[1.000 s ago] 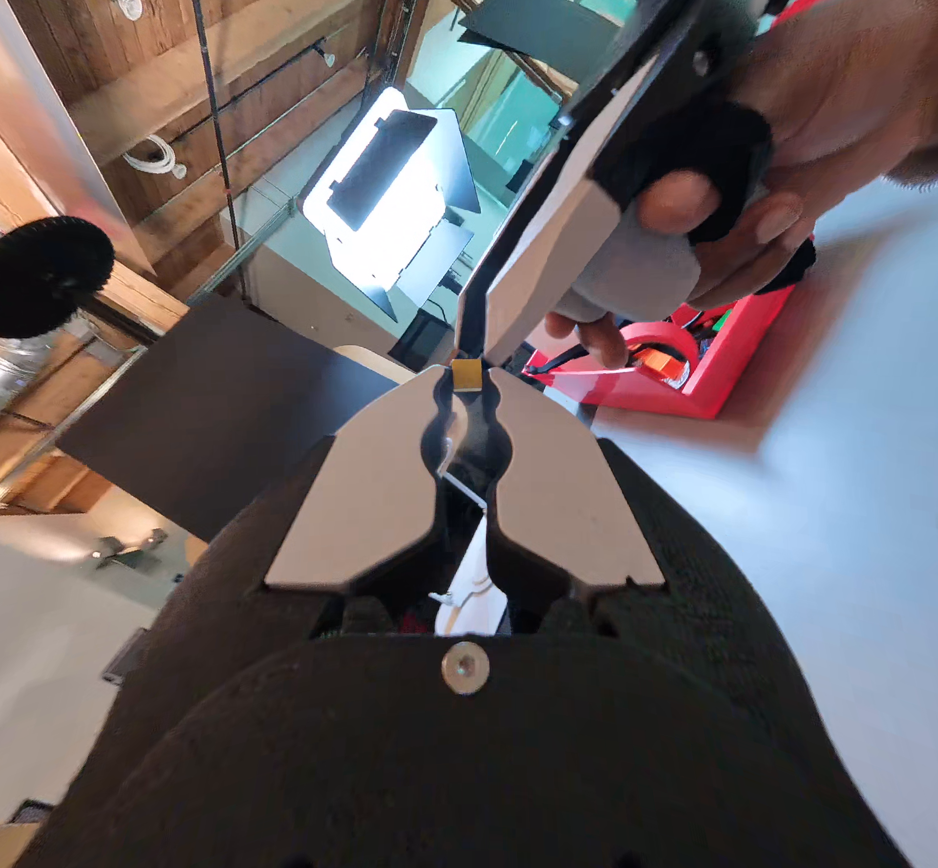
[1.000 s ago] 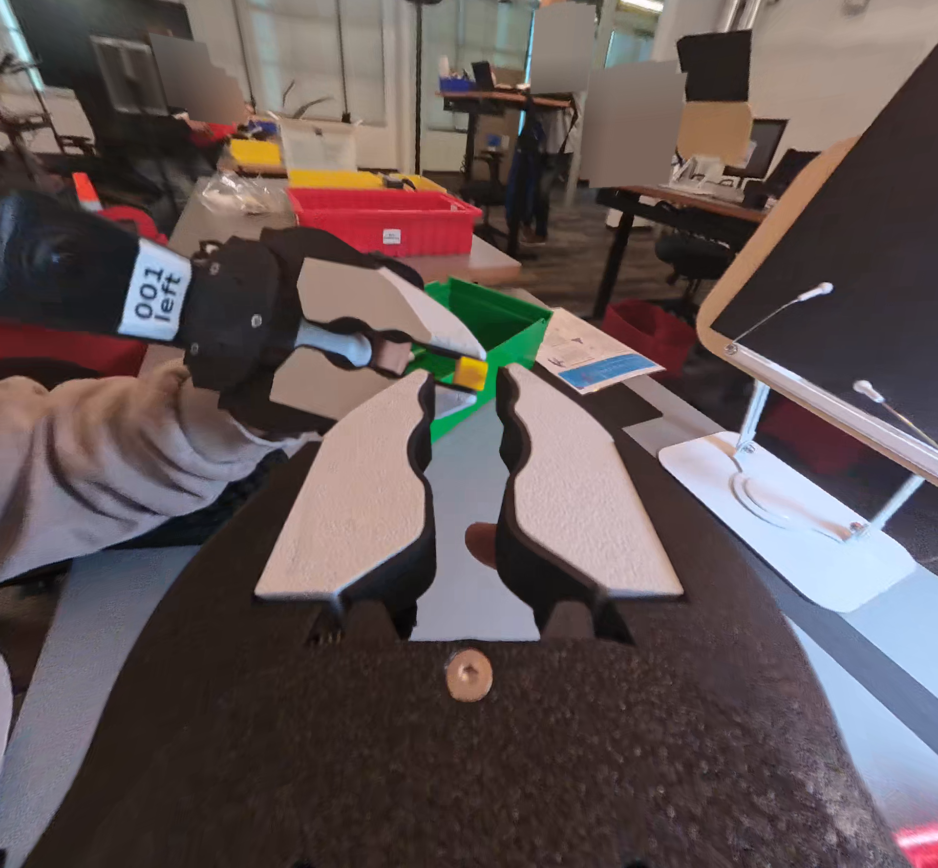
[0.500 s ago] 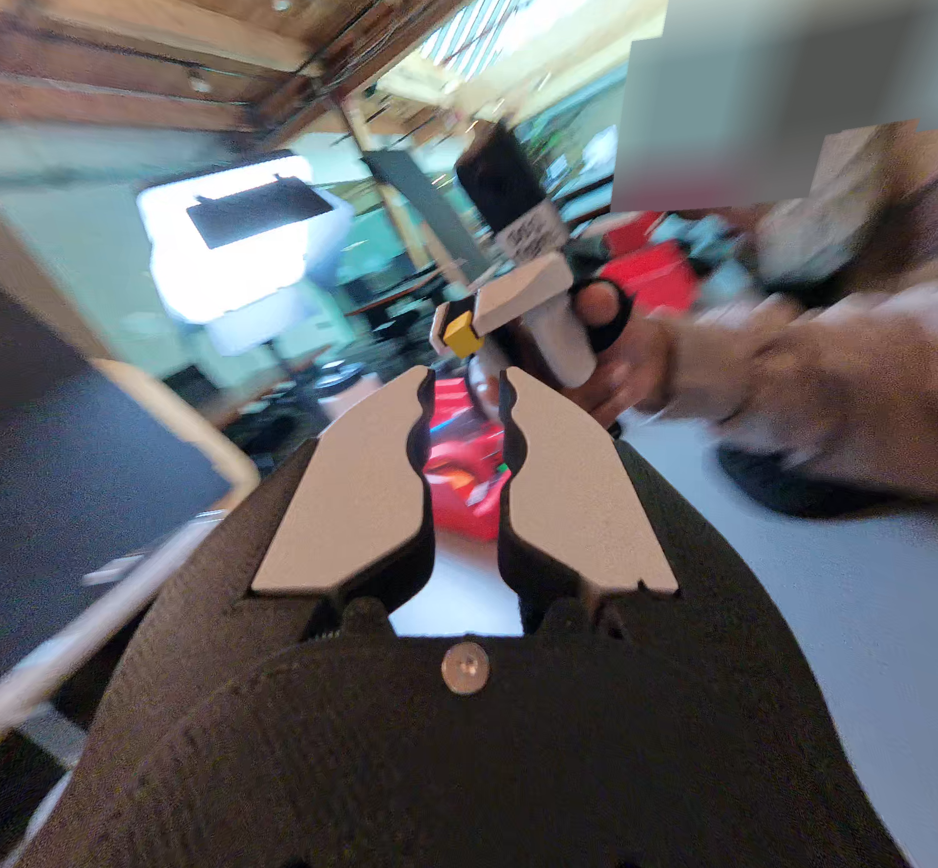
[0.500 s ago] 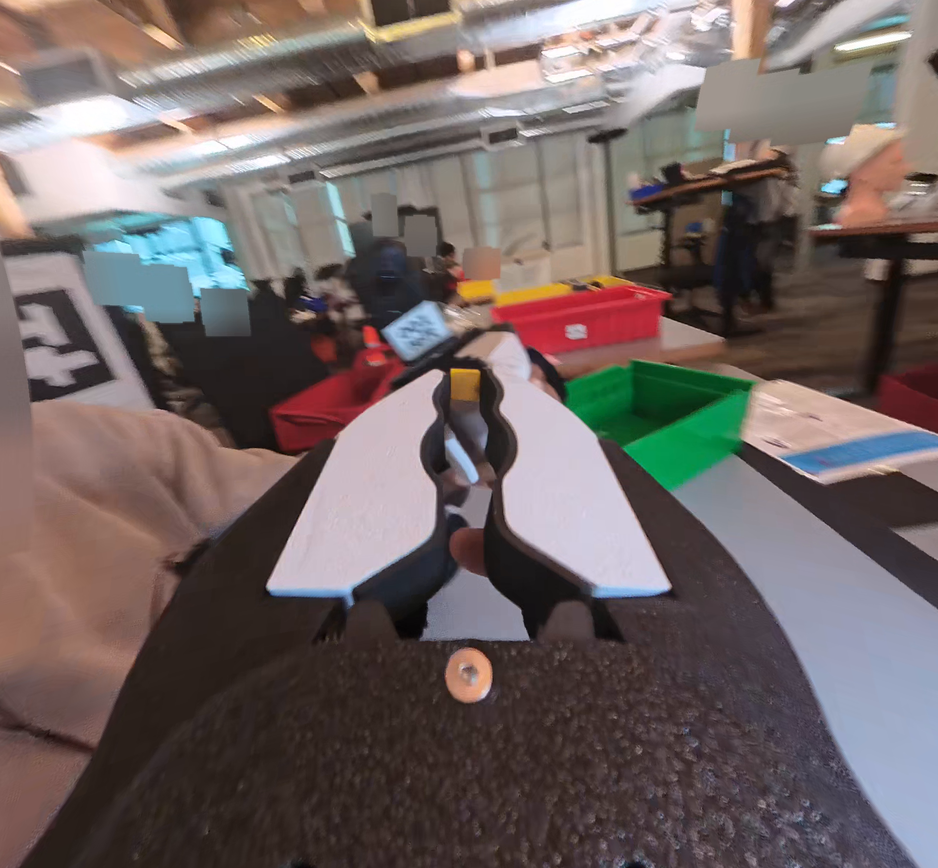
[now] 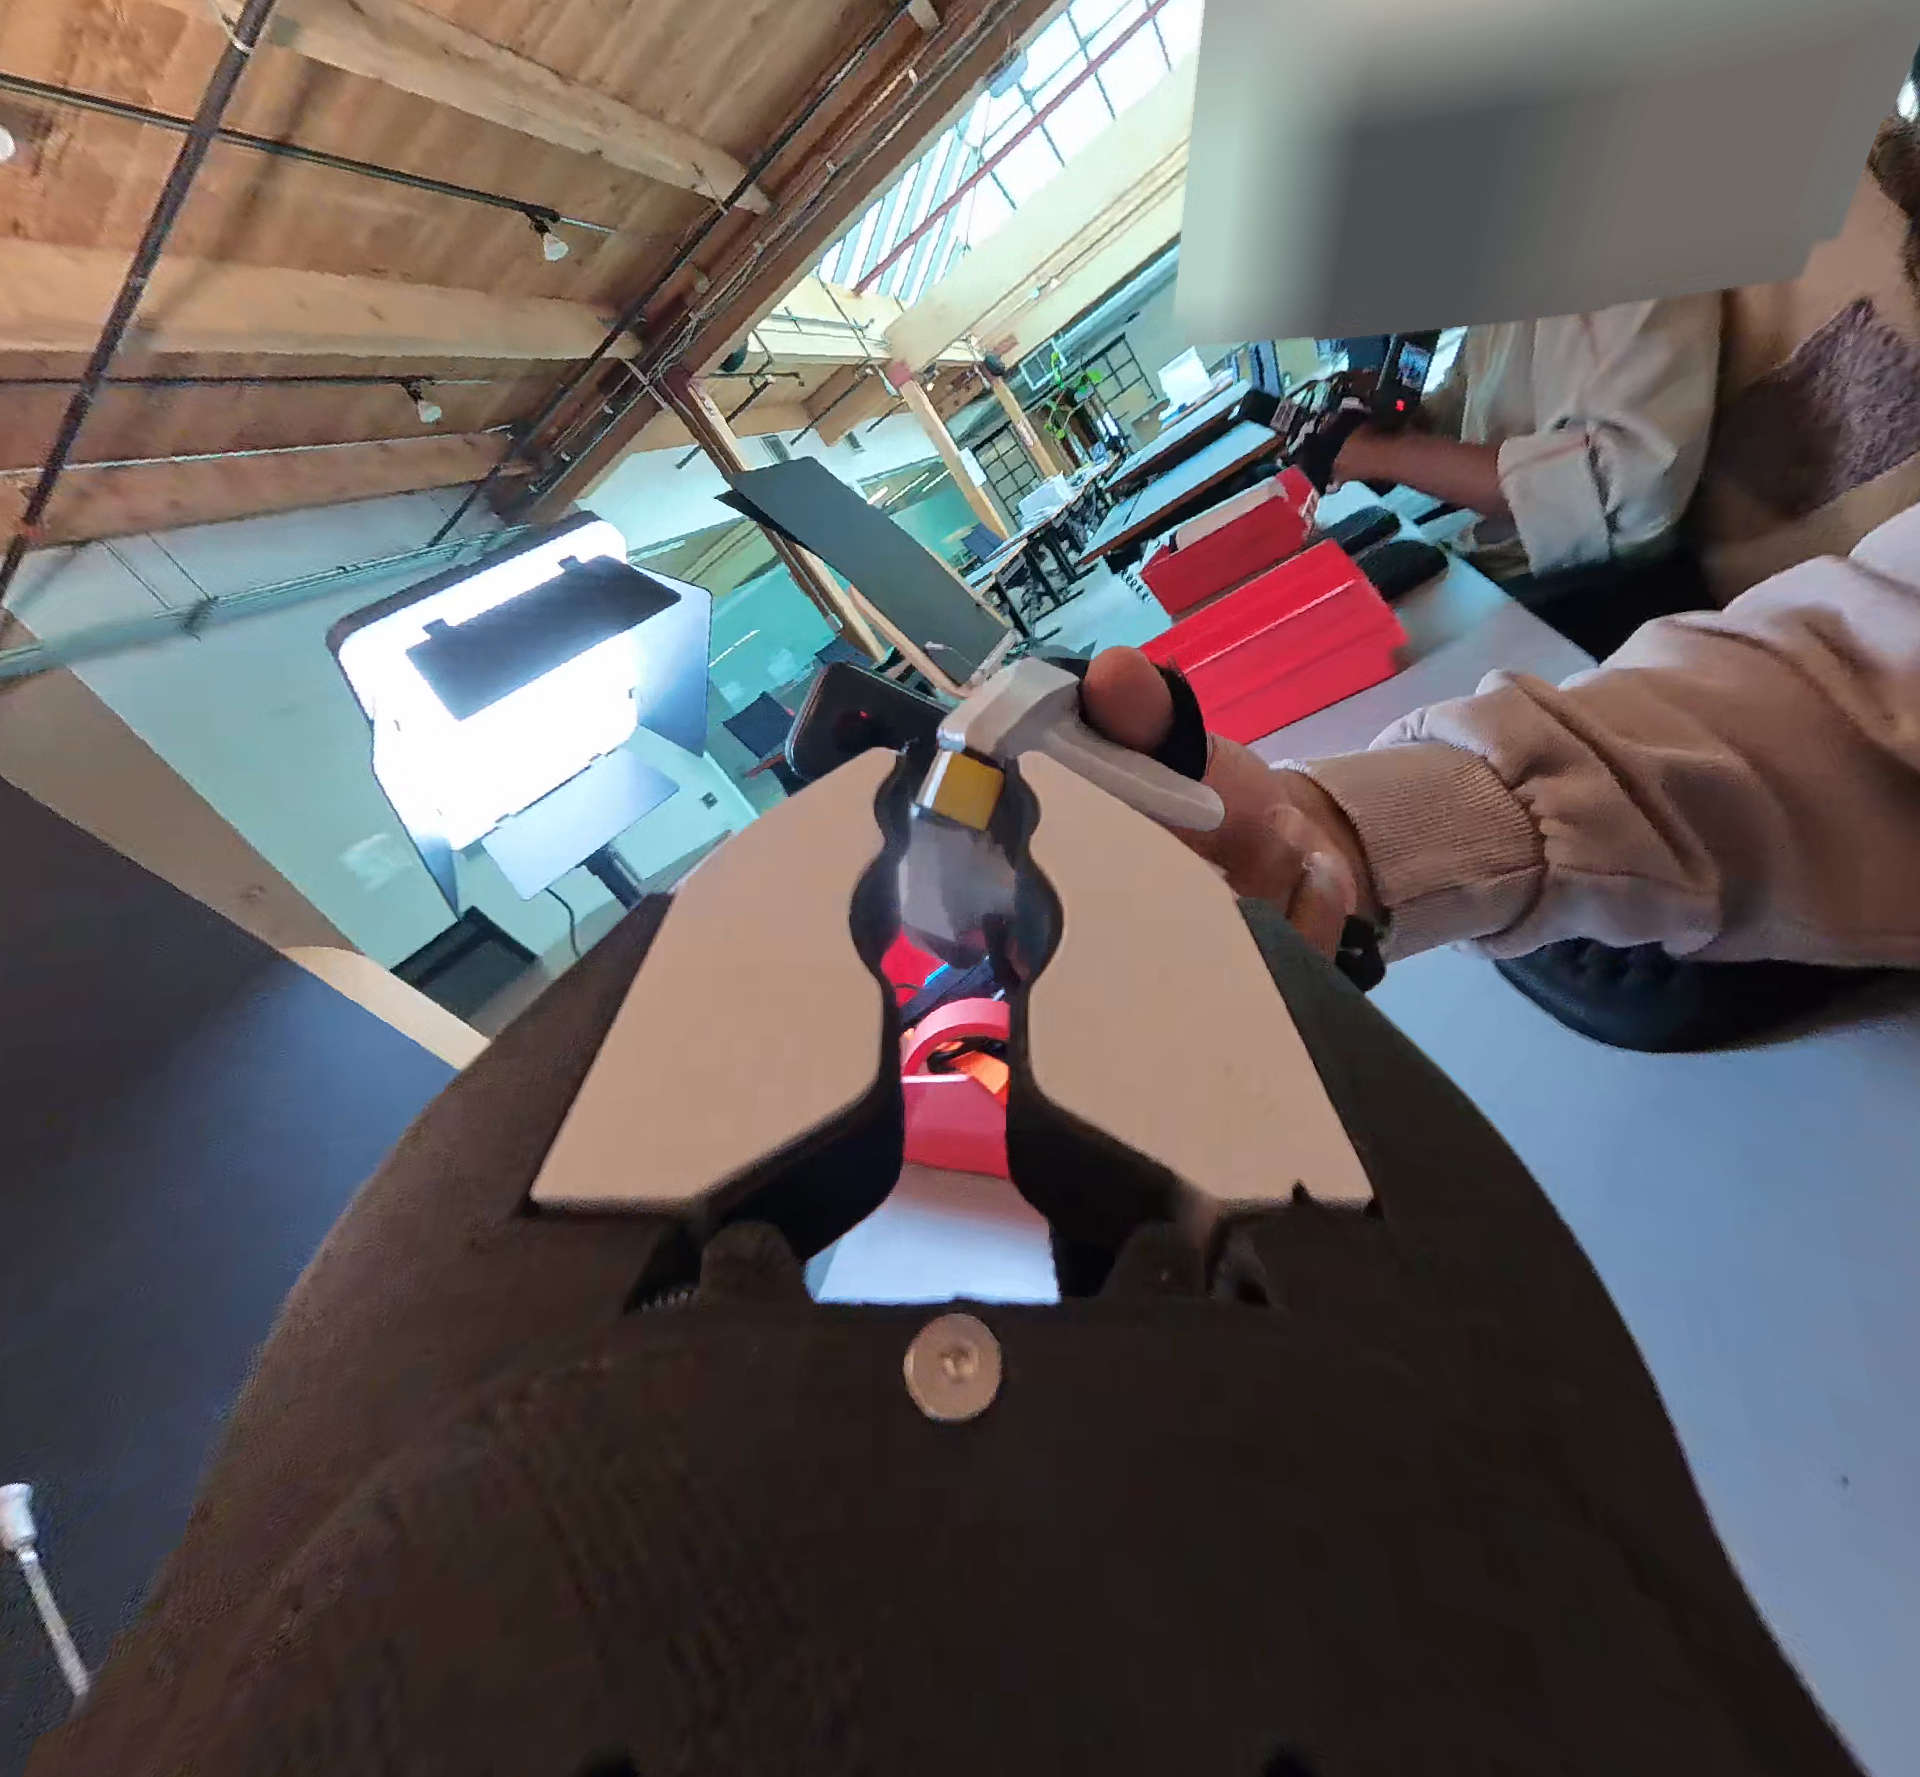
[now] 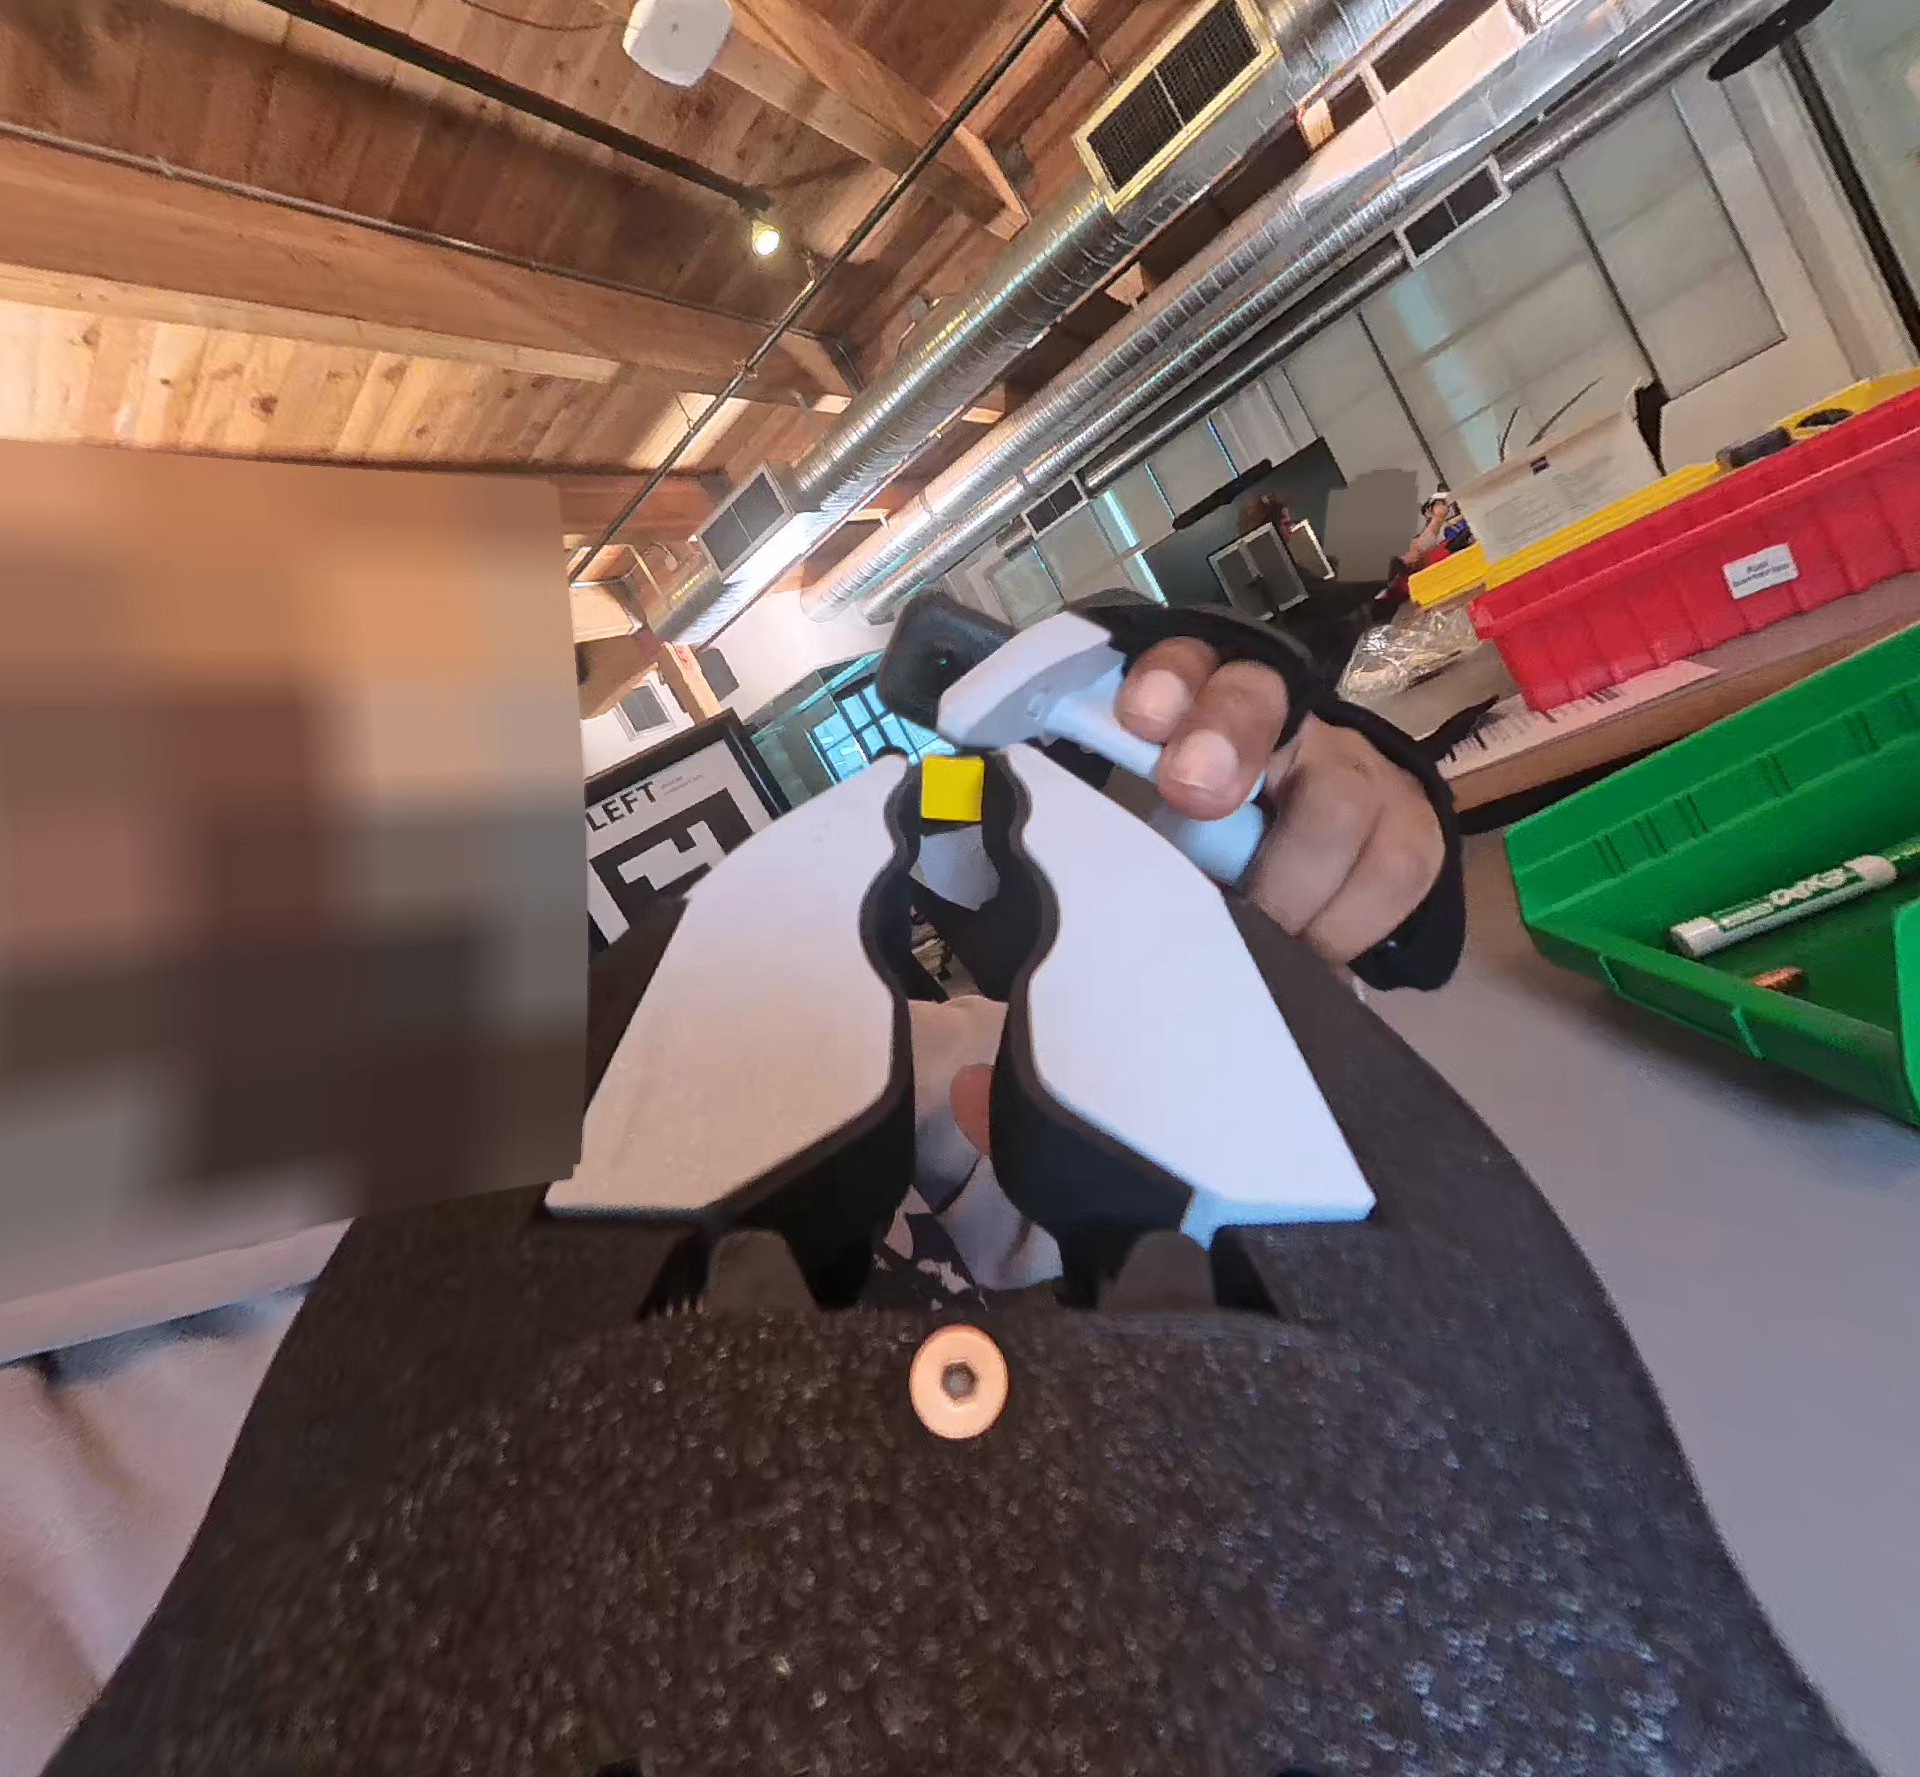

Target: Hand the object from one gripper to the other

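Left hand-held gripper (image 5: 954, 777), pale grey fingers on a black textured body, is closed around the small yellow cube-shaped block (image 5: 961, 789), its tips against the block's two sides. We judge the exchange itself to be the step in hand. The block is held in the air, above the grey tabletop (image 5: 1662, 1208), where the two grippers meet nose to nose. Matching right gripper (image 6: 951, 773) pinches the same block across its other pair of faces (which gripper bears the load, we cannot tell). Next, we expect one gripper to let go only once the other holds firm. The block shows flat, glossy faces and looks rigid.
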Demonstrator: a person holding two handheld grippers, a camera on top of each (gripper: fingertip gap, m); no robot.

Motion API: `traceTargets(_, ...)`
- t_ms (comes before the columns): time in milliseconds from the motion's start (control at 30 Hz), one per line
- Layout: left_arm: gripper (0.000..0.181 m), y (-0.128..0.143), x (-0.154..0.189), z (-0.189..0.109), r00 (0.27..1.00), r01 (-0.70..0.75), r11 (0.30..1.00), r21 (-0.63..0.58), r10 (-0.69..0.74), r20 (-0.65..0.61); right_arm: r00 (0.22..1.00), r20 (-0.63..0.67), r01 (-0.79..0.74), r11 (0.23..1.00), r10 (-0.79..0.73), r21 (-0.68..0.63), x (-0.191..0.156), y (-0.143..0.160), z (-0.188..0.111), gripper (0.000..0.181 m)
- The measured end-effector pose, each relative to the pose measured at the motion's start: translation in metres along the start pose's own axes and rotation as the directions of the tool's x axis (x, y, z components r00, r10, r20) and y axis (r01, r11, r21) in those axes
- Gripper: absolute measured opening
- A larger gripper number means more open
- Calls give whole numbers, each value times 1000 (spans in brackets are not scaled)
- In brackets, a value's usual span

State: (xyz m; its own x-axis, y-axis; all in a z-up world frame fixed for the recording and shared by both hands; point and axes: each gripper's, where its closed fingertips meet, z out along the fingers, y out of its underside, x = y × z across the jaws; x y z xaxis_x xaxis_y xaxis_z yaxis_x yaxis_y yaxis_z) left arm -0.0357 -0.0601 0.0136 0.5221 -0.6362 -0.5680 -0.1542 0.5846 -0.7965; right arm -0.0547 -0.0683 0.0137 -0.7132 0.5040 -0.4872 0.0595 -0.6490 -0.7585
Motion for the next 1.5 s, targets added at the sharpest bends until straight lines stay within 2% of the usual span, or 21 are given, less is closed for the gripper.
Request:
traceTargets(33, 13, 1, 0, 0, 999, -34, 999, -17, 34, 6, 1000, -4, -5, 1000, 5, 1, 1, 0, 0, 11)
traceTargets(167, 12, 9, -5, -1, 983, -168, 979, -115, 175, 54, 997, -70, 26, 1000, -26, -3, 9, -3, -5, 12)
traceTargets(267, 11, 19, -18, -6, 944, -276, 928, -250, 310, 109, 957, -240, 165, 986, -164, -16, 19, -18, -19, 24)
traceTargets(333, 11, 25, -27, -10, 907, -339, 878, -339, 400, 130, 876, -374, 298, 952, -303, -72, 25, -27, -28, 24)
traceTargets(433, 11, 37, -37, -12, 844, -405, 782, -474, 519, 137, 740, -500, 426, 889, -449, -168, 29, -33, -33, 23)
traceTargets(533, 11, 49, -41, -12, 763, -475, 662, -580, 638, 102, 612, -574, 468, 834, -543, -290, 38, -28, -30, 22)
traceTargets(600, 11, 52, -38, -8, 748, -491, 637, -594, 658, 87, 553, -596, 468, 809, -582, -356, 45, -22, -27, 23)
traceTargets(700, 11, 53, -32, -5, 735, -518, 619, -591, 675, 62, 534, -610, 448, 807, -586, -384, 50, -17, -26, 22)
traceTargets(800, 11, 51, -28, -3, 732, -535, 620, -574, 679, 51, 560, -590, 435, 812, -582, -389, 51, -12, -24, 12)
traceTargets(900, 11, 50, -26, -2, 738, -539, 630, -559, 673, 48, 577, -568, 432, 810, -586, -397, 50, -10, -24, 10)
traceTargets(967, 11, 44, -23, 0, 802, -485, 725, -489, 592, 82, 628, -533, 430, 824, -567, -369, 43, -11, -22, 10)
traceTargets(1033, 15, 34, -19, 1, 899, -358, 854, -378, 424, 107, 715, -466, 423, 853, -521, -306, 30, -11, -18, 10)
traceTargets(1100, 18, 20, -14, 1, 976, -166, 958, -234, 194, 100, 814, -352, 403, 886, -462, -231, 12, -10, -11, 11)
traceTargets(1167, 18, 6, -12, 0, 996, 87, 991, -102, -83, 45, 866, -260, 396, 903, -428, -166, -2, -11, -8, 10)
traceTargets(1233, 17, -1, -11, 1, 940, 338, 941, -27, -339, -42, 887, -180, 407, 904, -425, -128, -14, -10, -7, 10)
traceTargets(1333, 17, -7, -11, 1, 756, 643, 765, 19, -631, -175, 872, -131, 459, 881, -471, -116, -22, -9, -7, 10)
traceTargets(1400, 17, -6, -9, 4, 594, 788, 615, -17, -767, -245, 823, -141, 535, 834, -551, -134, -24, -9, -8, 10)
traceTargets(1500, 20, -5, -7, 6, 390, 901, 430, -62, -863, -320, 668, -206, 671, 699, -715, -247, -16, -7, -11, 10)
